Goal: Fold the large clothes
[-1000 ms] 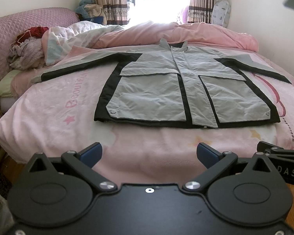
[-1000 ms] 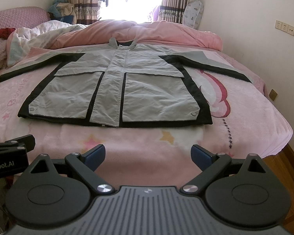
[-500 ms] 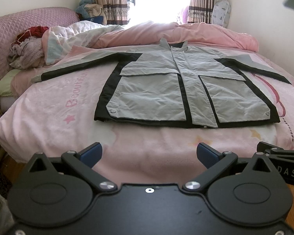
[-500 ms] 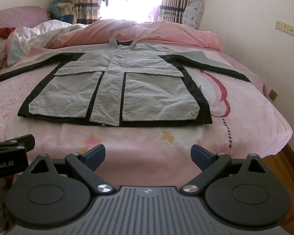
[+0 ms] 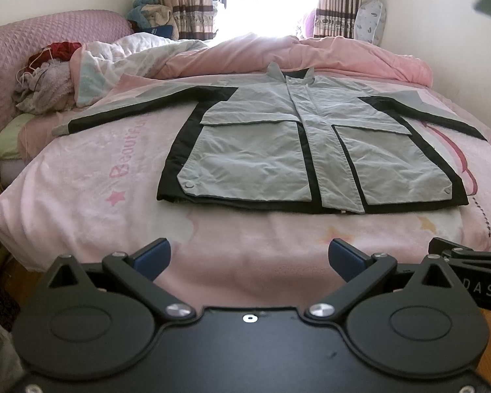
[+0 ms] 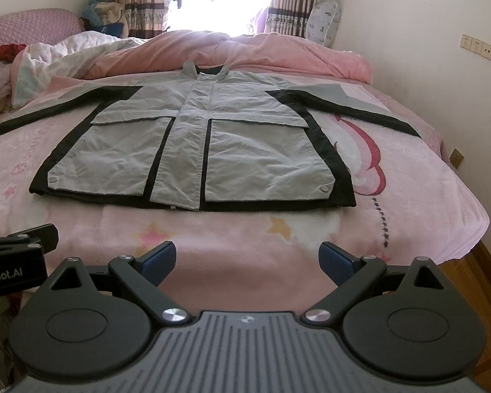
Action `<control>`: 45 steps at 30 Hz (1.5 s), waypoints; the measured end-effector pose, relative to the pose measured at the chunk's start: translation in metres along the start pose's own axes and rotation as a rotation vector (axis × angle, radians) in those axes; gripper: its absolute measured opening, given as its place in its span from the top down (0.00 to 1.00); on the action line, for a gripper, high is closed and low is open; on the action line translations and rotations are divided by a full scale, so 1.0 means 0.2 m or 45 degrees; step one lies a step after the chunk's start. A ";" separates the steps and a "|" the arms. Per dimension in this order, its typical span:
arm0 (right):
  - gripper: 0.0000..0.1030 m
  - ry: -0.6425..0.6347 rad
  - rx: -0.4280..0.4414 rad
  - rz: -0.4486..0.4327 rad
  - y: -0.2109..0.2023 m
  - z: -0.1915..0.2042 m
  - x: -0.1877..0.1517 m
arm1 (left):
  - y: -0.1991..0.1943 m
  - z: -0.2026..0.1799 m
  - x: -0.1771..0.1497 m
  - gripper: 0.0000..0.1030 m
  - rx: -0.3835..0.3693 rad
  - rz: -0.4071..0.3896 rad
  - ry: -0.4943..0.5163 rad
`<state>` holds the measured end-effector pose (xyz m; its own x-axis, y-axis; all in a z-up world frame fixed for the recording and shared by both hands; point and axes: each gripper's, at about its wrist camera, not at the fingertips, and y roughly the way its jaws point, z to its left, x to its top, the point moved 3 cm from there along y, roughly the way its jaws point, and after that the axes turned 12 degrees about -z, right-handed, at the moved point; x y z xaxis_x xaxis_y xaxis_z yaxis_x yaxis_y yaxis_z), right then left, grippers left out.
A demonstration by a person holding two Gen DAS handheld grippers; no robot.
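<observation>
1. Grey jacket with black side panels and sleeve stripes lies flat, front up, closed.
2. Both sleeves spread outward; collar points toward the window, hem nearest.

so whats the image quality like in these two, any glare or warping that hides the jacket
Left wrist view: the window is blown out white, washing the curtains' inner edges, and fisheye bends the bed outward; the jacket stays evenly lit and sharp. Right wrist view: same window glare, walls curve at the frame's edges, the jacket is clear, with both sleeves visible.
</observation>
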<state>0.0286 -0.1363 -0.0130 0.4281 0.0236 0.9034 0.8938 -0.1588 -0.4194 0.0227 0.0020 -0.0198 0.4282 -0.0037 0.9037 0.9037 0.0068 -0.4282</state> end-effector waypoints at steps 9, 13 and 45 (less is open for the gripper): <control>0.00 0.000 -0.001 0.006 0.01 0.01 0.00 | 0.02 0.00 0.01 0.00 -0.002 0.012 0.000; 0.00 -0.004 -0.002 0.013 0.04 0.01 0.01 | 0.04 -0.01 0.01 0.00 -0.004 0.016 -0.001; 0.00 -0.009 0.028 -0.138 0.53 0.04 0.57 | 0.64 0.40 0.52 0.00 0.026 -0.101 -0.270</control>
<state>0.1732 -0.1433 0.0456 0.3294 0.0468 0.9430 0.9377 -0.1331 -0.3209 0.1828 0.0833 0.0199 0.3432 0.2050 0.9166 0.9333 0.0352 -0.3573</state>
